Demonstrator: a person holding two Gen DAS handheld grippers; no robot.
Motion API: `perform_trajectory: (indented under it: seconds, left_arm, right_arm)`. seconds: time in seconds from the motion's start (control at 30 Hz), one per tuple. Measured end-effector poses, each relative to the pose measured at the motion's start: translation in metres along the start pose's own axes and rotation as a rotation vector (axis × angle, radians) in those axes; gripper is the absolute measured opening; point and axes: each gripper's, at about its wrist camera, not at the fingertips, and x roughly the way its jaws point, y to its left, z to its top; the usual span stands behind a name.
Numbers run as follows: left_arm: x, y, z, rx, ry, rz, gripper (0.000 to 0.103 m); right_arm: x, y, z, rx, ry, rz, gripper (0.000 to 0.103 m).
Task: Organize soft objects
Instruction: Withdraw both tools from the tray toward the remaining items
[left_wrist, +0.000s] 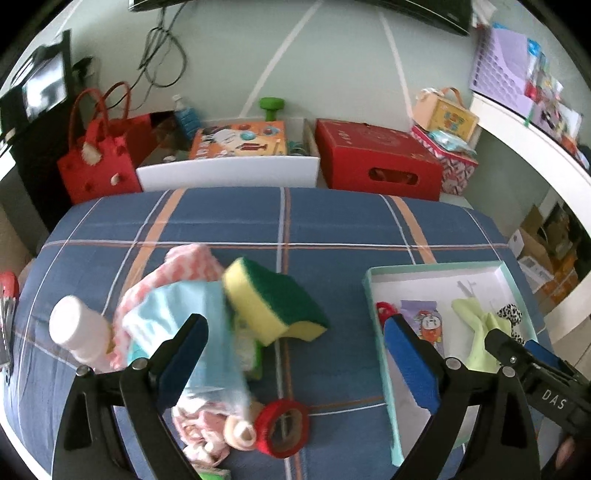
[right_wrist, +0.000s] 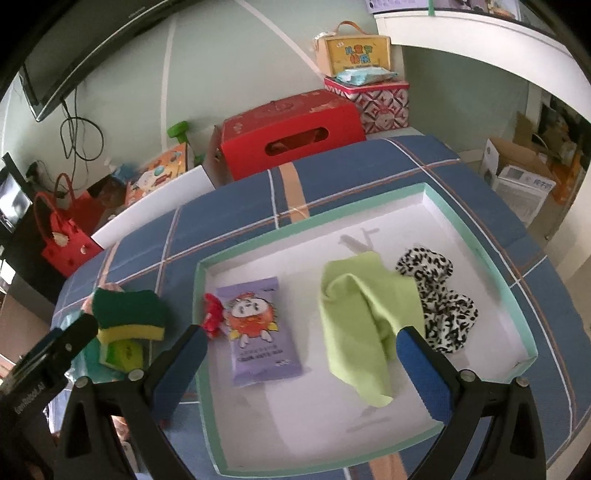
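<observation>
Sponge (left_wrist: 275, 299) lies between the left gripper's (left_wrist: 295, 354) spread fingers — untouched.

Each handheld tool, the left gripper (left_wrist: 295, 350) and the right gripper (right_wrist: 301, 363), is a black plastic frame with triangular cut-outs, round silver screws at the finger pivots and flat blue rubber-like pads (left_wrist: 184, 363) lining the fingers. The right gripper's body, in the left wrist view, carries white "DAS" lettering. The left gripper's body, in the right wrist view, bears small white text too blurred to read.
</observation>
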Motion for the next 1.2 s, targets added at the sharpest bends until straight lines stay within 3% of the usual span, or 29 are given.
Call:
perform_trajectory:
  seconds: [0.57,0.8,1.07,1.2]
  left_arm:
    - [-0.022,0.092,-0.024,-0.139,0.029,0.108,0.096]
    - [-0.021,0.112,-0.038,-0.168,0.071,0.102,0.096]
    - [-0.013,0.121,-0.066,-0.176,0.171,0.068,0.096]
    - [-0.009,0.122,-0.081,-0.174,0.219,0.055,0.096]
  right_arm:
    - [0.005,0.106,-0.027,-0.279,0.050,0.082,0.103]
    - [0.010,0.127,-0.043,-0.336,0.070,0.108,0.103]
    - [0.015,0.142,-0.065,-0.380,0.135,0.160,0.103]
    - [0.016,0.144,-0.071,-0.381,0.157,0.185,0.096]
